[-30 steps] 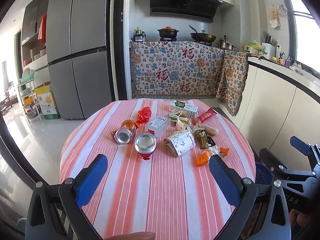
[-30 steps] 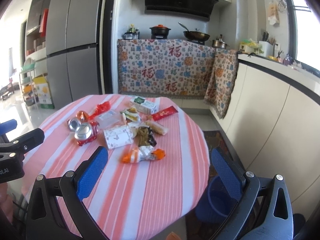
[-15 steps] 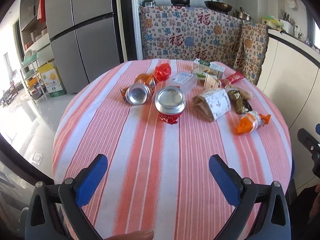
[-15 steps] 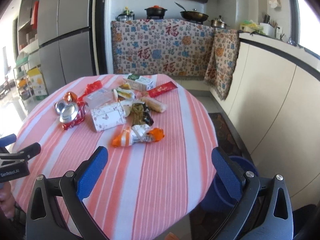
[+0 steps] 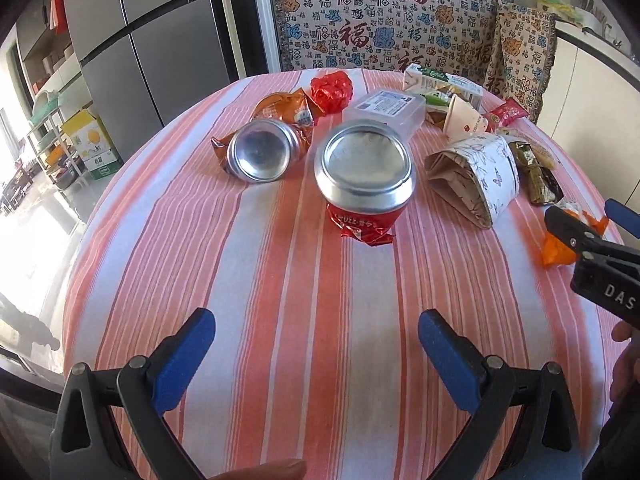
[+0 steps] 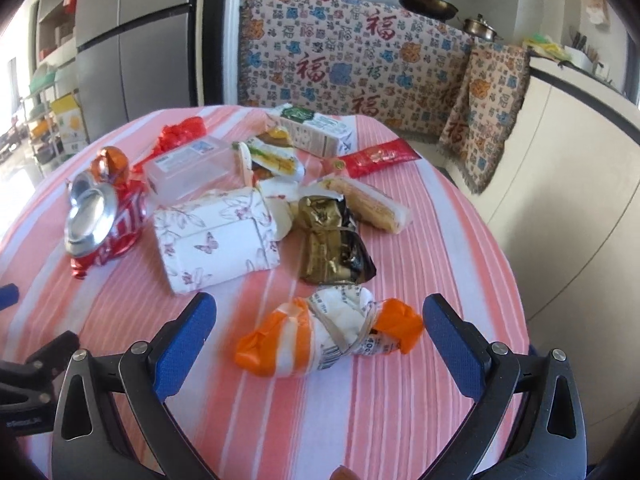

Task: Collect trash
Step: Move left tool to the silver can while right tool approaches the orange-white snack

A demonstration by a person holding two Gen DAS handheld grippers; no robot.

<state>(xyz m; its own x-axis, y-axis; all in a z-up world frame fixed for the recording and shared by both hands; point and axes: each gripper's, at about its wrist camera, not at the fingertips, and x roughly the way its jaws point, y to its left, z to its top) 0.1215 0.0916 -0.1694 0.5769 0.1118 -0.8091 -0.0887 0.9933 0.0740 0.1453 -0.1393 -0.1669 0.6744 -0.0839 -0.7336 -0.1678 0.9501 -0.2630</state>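
— How much of the trash has been collected?

— None, as far as can be judged. The whole litter is seen on the striped table (image 5: 280, 280): a red can (image 5: 363, 172) and a second can (image 5: 262, 154) on their sides, a clear plastic box (image 5: 386, 110), a butterfly-print paper pack (image 6: 218, 240), a gold wrapper (image 6: 334, 240), a milk carton (image 6: 316, 130) and an orange-and-white wrapper (image 6: 328, 336).

— Is anything held?

— Nothing. The left gripper (image 5: 316, 344) is spread wide over bare cloth, short of the red can. The right gripper (image 6: 320, 332) is likewise released, with the orange-and-white wrapper lying between its fingers, not pinched.

— So what is left?

— Everything — a first grasp is not yet made, and no bin can be made out.
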